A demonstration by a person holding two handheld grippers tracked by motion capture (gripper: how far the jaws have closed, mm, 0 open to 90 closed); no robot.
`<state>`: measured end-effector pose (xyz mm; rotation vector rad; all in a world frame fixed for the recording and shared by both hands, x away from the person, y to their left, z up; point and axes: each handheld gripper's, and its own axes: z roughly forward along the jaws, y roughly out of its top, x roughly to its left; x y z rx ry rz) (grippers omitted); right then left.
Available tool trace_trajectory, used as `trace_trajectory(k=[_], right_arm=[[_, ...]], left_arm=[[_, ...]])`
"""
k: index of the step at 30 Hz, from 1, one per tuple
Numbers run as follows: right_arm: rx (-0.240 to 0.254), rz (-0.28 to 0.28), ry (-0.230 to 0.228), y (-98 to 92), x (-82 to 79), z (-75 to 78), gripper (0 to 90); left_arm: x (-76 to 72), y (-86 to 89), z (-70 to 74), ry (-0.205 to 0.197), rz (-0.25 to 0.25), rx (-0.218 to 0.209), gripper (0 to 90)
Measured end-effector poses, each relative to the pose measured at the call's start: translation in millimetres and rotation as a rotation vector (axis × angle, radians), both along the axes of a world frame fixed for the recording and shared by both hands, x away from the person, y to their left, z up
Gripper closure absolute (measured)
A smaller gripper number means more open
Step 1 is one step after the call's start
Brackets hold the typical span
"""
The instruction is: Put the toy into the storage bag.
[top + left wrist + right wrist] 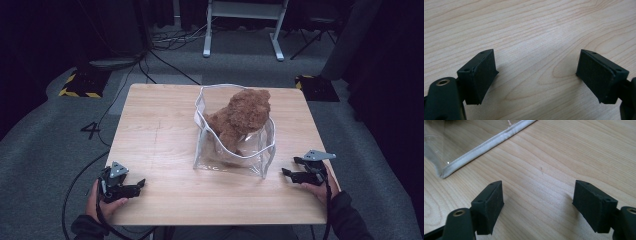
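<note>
**Plush toy in clear pouch — status: toy partly in, both grippers off**

Item 1: brown plush toy [242,117]. Loc.: tabletop centre, slightly far of mid. Sits in the mouth of the pouch, lower part inside, upper bulk sticking out above the rim and leaning far/right. Exact shape of toy hard to tell; fuzzy brown mass.

Item 2: clear pouch [250,155], see-through plastic w/ white piping along edges. Stands open on tabletop, mouth up and gaping, far rim raised behind the toy. Near-right corner w/ piping seen in right gripper view [486,146], lying flat on the wood, apart from the jaws.

Item 3: right gripper [290,167]. Near-right of tabletop, just beside pouch's near-right corner, not touching. Jaws spread wide, nothing between them; held by right hand [320,187] at the edge.

Item 4: left gripper [142,183]. Near-left, well apart from pouch. Jaws spread, bare wood between them in left gripper view. Left hand [97,200] at near edge.

Item 5: tabletop [160,130], light wood, otherwise bare.

Progress (est.): toy is partway into pouch, not seated. Left to do, prob.: push toy fully down, then close mouth. No closure seen, so whether the pouch can be shut is unclear.
</note>
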<state>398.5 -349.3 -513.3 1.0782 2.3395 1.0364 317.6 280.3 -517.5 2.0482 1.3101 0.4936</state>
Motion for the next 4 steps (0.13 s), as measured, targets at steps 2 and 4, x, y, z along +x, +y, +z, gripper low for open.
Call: trace_trajectory(k=[2, 4], right_arm=[[0.000, 0.000, 0.000, -0.1, -0.1, 0.0, 24.2], [0.000, 0.001, 0.000, -0.1, -0.1, 0.0, 24.2]], left_arm=[[0.1, 0.2, 0.1, 0.000, -0.002, 0.002, 16.1], [0.0, 0.0, 0.0, 0.000, 0.000, 0.000, 16.1]])
